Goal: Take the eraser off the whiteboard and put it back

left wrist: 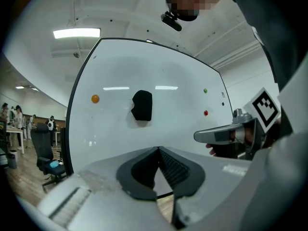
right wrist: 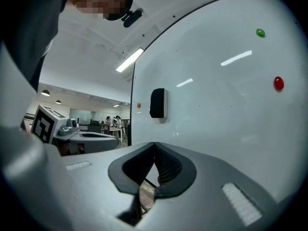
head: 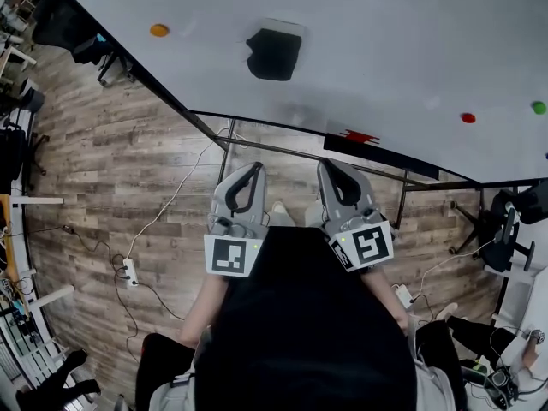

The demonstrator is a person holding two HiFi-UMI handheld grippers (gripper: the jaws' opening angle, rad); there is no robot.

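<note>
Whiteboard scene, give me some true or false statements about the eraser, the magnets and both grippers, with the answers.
1. The eraser is on the whiteboard. True.
2. The left gripper grips the eraser. False: its jaws are shut on nothing, away from the eraser.
3. The orange magnet lies left of the eraser in the head view. True.
4. The right gripper stands wide open. False: its jaws are together, empty.
</note>
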